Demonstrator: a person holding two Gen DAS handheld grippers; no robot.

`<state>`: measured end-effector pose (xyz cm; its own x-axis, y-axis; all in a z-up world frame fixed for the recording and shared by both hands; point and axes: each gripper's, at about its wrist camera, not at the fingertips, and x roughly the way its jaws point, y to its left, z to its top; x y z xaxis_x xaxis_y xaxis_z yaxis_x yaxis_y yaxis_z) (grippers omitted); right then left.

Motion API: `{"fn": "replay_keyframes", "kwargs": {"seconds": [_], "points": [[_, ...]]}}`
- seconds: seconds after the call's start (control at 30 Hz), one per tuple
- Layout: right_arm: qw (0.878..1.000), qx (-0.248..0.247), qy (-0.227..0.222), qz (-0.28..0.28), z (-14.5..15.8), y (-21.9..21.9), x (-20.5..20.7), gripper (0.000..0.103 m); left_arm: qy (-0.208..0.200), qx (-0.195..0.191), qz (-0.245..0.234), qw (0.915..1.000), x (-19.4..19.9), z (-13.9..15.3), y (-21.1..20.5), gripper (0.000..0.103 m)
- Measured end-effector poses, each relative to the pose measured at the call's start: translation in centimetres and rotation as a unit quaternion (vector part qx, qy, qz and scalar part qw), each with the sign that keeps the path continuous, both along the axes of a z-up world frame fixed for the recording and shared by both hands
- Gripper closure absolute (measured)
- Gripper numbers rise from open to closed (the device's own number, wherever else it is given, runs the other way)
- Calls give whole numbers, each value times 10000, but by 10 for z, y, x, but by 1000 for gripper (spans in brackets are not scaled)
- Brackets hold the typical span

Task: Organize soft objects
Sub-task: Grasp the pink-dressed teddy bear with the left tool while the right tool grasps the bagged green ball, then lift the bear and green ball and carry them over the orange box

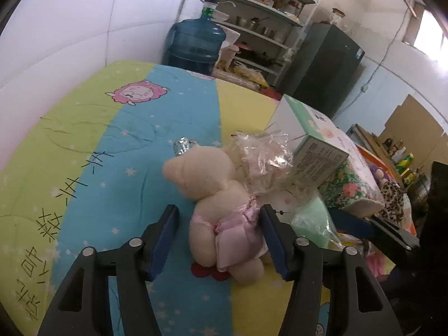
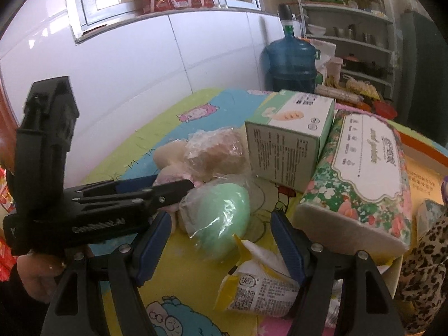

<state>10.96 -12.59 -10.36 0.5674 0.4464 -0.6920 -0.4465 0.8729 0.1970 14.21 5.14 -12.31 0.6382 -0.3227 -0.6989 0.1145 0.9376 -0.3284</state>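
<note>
The left gripper [image 1: 219,240] fills the near foreground of its own view, jaws spread around a plush toy [image 1: 221,212]. The right pad seems to brush the toy's pink skirt; the left pad stands clear of it, so nothing is pinched yet. The toy lies on a cartoon-print quilt [image 1: 112,145], its long axis running away from the camera, head far, legs near, roughly in line with the jaws. A squeeze across the waist looks like the fitting next move.

Just right of the toy sits a green soft ball [image 2: 224,218] in a clear bag, directly ahead of the right gripper [image 2: 221,240], whose jaws stand wide and hold nothing. Each gripper is nearest its own target. Behind the toy lie a crumpled plastic bag [image 1: 263,154], a green box [image 2: 288,137] and a floral tissue pack [image 2: 361,179].
</note>
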Motion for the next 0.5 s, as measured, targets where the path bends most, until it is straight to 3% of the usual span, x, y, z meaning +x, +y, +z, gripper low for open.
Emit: {"fn": "replay_keyframes", "kwargs": {"seconds": [0.1, 0.23, 0.5], "points": [[10000, -45, 24, -39, -1, 1, 3, 32, -52, -74, -78, 9999, -1, 1, -1, 58], [9999, -94, 102, -50, -3, 3, 7, 48, -87, -49, -112, 9999, -3, 1, -3, 60], [9999, -85, 63, 12, -1, 11, 9, 59, -192, -33, -116, 9997, -12, 3, 2, 61]]}}
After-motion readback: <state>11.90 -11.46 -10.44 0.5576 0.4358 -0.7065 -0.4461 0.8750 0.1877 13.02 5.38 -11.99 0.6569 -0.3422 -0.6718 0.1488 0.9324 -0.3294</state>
